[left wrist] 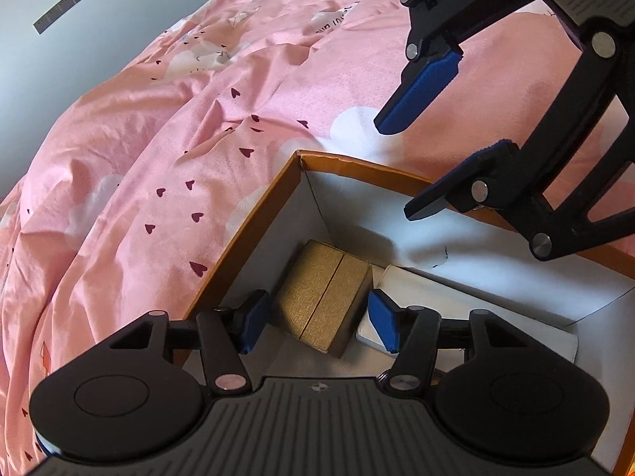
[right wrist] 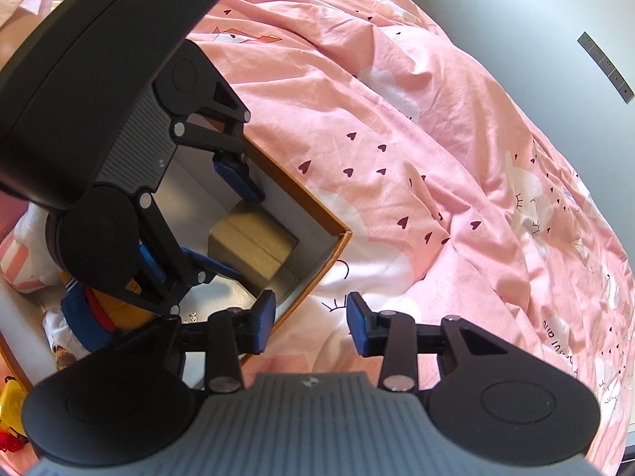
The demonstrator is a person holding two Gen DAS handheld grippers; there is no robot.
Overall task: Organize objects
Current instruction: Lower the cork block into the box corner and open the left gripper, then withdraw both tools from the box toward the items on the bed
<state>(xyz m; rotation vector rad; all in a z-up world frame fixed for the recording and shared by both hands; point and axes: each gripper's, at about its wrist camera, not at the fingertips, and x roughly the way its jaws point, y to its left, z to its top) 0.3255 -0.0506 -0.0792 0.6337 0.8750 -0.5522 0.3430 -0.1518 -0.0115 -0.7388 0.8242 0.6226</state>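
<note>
Left wrist view: left claw [left wrist: 315, 325] sits inside the cardboard box [left wrist: 254, 218], spread wide on either side of the gold box [left wrist: 323, 297] in the corner, pads not touching it. A white box [left wrist: 476, 309] lies beside the gold box. Right claw [left wrist: 401, 166] hovers above the box's far rim, open and empty.

Right wrist view: right claw [right wrist: 311, 325] open over the box corner [right wrist: 313, 277] on the pink bed [right wrist: 456, 198]. Toys [right wrist: 91, 317] lie left of the box.

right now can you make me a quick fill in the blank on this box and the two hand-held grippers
1. The gold box sits inside the orange-edged ____ box.
2. The left hand-held gripper has its fingers on either side of the ____ box.
3. The right hand-held gripper holds ____.
4. The bedding is ____ with small hearts.

Missing words: cardboard; gold; nothing; pink
</note>
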